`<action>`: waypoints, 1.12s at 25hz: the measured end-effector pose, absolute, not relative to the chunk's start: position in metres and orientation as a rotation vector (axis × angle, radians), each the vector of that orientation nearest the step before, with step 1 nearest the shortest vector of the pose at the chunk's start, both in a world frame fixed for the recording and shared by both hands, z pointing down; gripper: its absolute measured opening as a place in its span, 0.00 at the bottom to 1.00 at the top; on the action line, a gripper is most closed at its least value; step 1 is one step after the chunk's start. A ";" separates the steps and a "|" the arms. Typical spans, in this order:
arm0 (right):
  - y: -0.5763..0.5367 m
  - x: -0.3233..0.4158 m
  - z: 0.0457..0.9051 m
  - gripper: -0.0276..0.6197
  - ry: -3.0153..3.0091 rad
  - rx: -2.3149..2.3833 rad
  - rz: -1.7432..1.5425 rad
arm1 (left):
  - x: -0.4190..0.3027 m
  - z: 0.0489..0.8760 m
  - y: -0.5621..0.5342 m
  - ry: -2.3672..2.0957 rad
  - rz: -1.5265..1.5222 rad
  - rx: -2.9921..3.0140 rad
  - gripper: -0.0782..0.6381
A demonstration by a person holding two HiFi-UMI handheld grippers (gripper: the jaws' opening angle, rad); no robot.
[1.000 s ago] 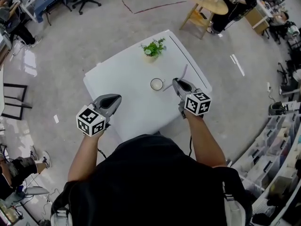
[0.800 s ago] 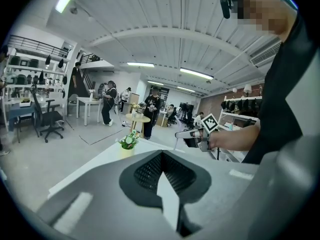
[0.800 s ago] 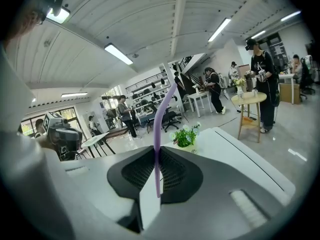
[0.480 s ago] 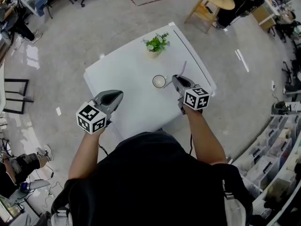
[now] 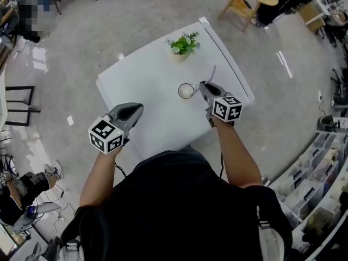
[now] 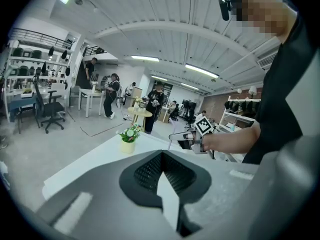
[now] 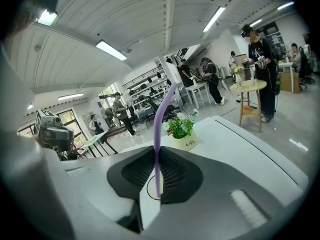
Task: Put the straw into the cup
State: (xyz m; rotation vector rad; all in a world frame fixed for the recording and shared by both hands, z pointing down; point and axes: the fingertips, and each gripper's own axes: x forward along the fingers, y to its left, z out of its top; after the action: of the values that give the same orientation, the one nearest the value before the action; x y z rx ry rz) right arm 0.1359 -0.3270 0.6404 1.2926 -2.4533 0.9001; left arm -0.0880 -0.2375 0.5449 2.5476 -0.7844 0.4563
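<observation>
- The purple straw (image 7: 158,134) is pinched upright between the closed jaws of the right gripper (image 7: 156,151). Its upper length rises above them at frame centre.
- In the head view, that gripper is seen just right of the white cup (image 5: 186,91), mid-frame over the table (image 5: 147,80), with the forearm stretched forward.
- The left gripper (image 6: 161,156) is closed on nothing, at the table's lower-left edge, well apart from the cup.

I'm looking into a big open lab-cum-office: polished grey floor (image 5: 109,31), a white desk (image 5: 147,86) in the middle, shelves of storage bins (image 5: 318,181) at lower right, office chairs (image 6: 47,111), ceiling strip lights (image 7: 112,50), and people (image 6: 109,98) standing in the background.
</observation>
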 end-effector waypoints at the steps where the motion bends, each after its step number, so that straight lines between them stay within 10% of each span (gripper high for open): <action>1: -0.328 0.134 0.643 0.13 -2.452 1.287 0.903 | -0.088 0.546 -0.238 -0.784 0.458 2.544 0.11; 28: -0.322 0.115 0.710 0.13 -2.392 1.182 1.020 | -0.073 0.571 -0.242 -0.747 0.495 2.486 0.11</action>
State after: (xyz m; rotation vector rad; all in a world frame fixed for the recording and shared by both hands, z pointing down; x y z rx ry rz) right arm 0.1149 -0.3216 0.7103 1.1824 -2.3922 1.0197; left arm -0.0731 -0.2421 0.5709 2.4864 -0.7468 0.4952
